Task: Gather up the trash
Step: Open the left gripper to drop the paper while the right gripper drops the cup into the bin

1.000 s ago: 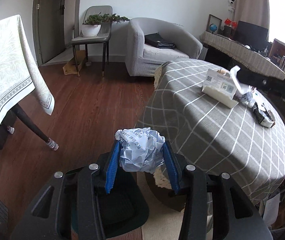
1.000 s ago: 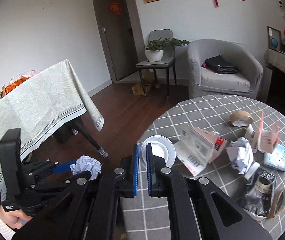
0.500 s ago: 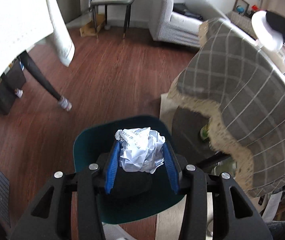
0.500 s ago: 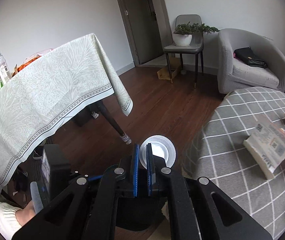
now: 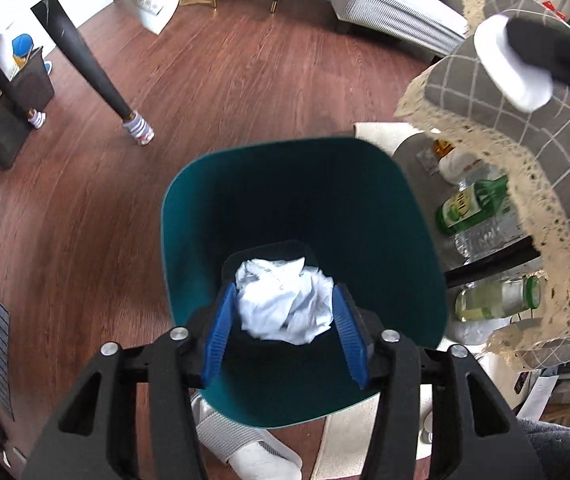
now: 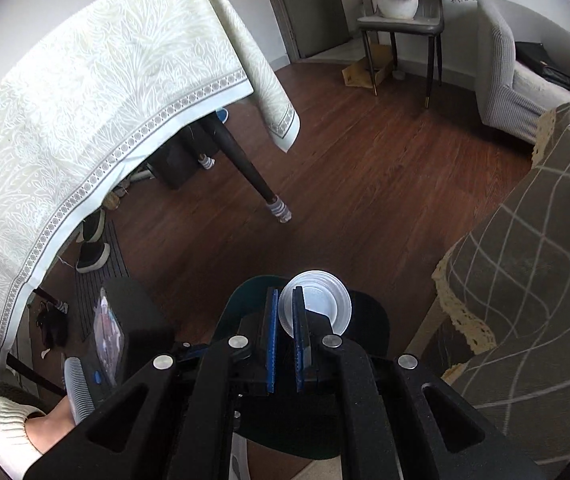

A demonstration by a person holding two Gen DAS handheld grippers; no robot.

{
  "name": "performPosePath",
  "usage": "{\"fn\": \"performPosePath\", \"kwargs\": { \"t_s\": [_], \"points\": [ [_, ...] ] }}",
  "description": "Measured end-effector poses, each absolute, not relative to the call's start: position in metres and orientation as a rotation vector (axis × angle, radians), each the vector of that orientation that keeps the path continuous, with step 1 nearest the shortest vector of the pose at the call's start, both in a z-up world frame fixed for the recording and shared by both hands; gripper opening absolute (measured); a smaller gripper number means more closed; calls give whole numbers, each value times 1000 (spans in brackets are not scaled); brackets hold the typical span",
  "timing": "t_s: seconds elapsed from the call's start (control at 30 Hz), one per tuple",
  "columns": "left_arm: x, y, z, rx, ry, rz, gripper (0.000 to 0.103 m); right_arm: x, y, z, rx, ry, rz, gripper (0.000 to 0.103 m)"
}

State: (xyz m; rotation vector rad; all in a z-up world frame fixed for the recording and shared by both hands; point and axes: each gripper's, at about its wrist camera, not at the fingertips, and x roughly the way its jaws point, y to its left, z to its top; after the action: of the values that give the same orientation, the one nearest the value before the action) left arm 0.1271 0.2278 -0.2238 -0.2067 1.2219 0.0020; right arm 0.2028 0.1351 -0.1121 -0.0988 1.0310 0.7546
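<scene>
My left gripper (image 5: pixel 285 328) is shut on a crumpled ball of white paper (image 5: pixel 285 304) and holds it straight above the open mouth of a teal trash bin (image 5: pixel 205 216) on the wooden floor. My right gripper (image 6: pixel 284 320) is shut on the rim of a white plastic cup (image 6: pixel 321 312), held over the same bin (image 6: pixel 241 300). The cup also shows at the top right of the left wrist view (image 5: pixel 513 68), above the table edge.
A round table with a grey checked cloth and lace hem (image 5: pixel 545 128) stands right of the bin, with several bottles (image 5: pixel 473 208) under it. A second table with a pale cloth (image 6: pixel 85 100) and dark legs (image 5: pixel 97 76) stands left. A grey armchair (image 6: pixel 513 76) is far.
Both grippers have swung away from the round table and tilted down over the bin. The paper ball and the cup stay gripped. The bin now fills the middle of the left view.
</scene>
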Motion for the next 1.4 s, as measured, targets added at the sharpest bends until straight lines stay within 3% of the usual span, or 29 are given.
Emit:
{"fn": "performPosePath", "kwargs": {
  "t_s": [0.1,0.6,0.77,1.1,1.2,1.27,1.4],
  "points": [
    [123,237,-230,-220,1230,6,68,206,142,-130,-112,1080,744,7],
    [109,262,-168,-228,1025,26,68,207,168,-196,-183,1264,719,7],
    [106,258,-140,-198,952,22,65,207,172,-219,-190,1328,709,7],
    [103,252,-90,-194,842,-14,47,201,178,-248,-223,1434,739,8],
    [103,250,-77,-204,814,-21,46,198,177,-248,-200,1433,760,15],
    [103,250,-72,-209,800,-16,46,198,176,-247,-187,1428,765,35],
    [102,249,-66,-231,795,-16,43,195,176,-242,-202,1420,761,36]
  ]
}}
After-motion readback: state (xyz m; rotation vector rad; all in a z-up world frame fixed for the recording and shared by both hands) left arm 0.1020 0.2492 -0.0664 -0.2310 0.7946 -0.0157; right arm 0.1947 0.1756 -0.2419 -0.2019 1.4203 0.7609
